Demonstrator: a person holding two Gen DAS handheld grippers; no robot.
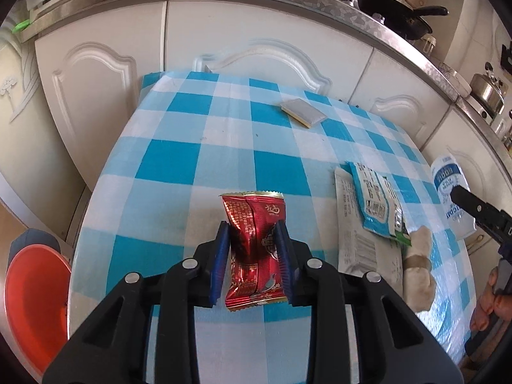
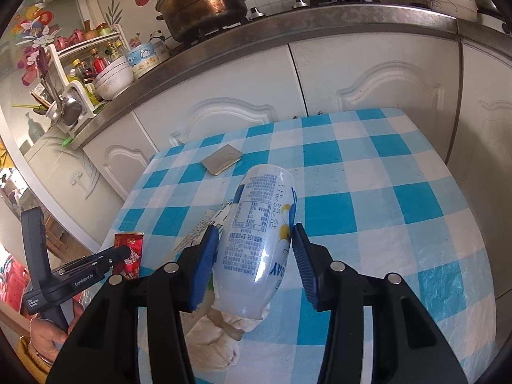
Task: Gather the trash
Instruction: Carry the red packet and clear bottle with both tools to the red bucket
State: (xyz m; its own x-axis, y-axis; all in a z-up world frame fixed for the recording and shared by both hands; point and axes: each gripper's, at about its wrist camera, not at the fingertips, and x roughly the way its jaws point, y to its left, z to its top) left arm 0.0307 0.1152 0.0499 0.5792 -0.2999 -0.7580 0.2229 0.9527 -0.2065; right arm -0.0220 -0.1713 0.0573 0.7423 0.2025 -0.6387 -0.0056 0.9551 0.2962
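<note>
1. Black linkage arms fill the bottom of the left wrist view, and the left gripper (image 1: 252, 256) pinches a red foil wrapper (image 1: 252, 249) between its blue pads (image 1: 220, 262), which squeeze the packet in at its waist.
2. That red wrapper stands upright in the lower middle of the frame, above a blue-and-white checked tablecloth (image 1: 179, 156).
3. At the right of the same view, a blue-and-white packet (image 1: 372, 204) lies on top of a larger white packet (image 1: 358, 249), with a wad of crumpled tissue (image 1: 417, 275) just beside them.
4. A small grey flat packet (image 1: 303, 112) lies alone on the cloth, well apart from the others, toward the upper middle.
5. An orange basin (image 1: 32, 304) shows at the lower left edge, below the table's rim.
6. In the right wrist view, the right gripper (image 2: 256, 259) is clamped on a clear plastic bottle (image 2: 256, 233) printed with blue text, which tilts with its base toward the upper middle of the frame.
7. Lower left of that view shows the left gripper (image 2: 123, 251) from the side with the red wrapper (image 2: 129, 254) in it, and a hand (image 2: 48, 332) on its handle.
8. White cabinet doors (image 2: 368, 73) and a steel countertop (image 2: 288, 22) with a large pot (image 2: 201, 0) run behind the table.
</note>
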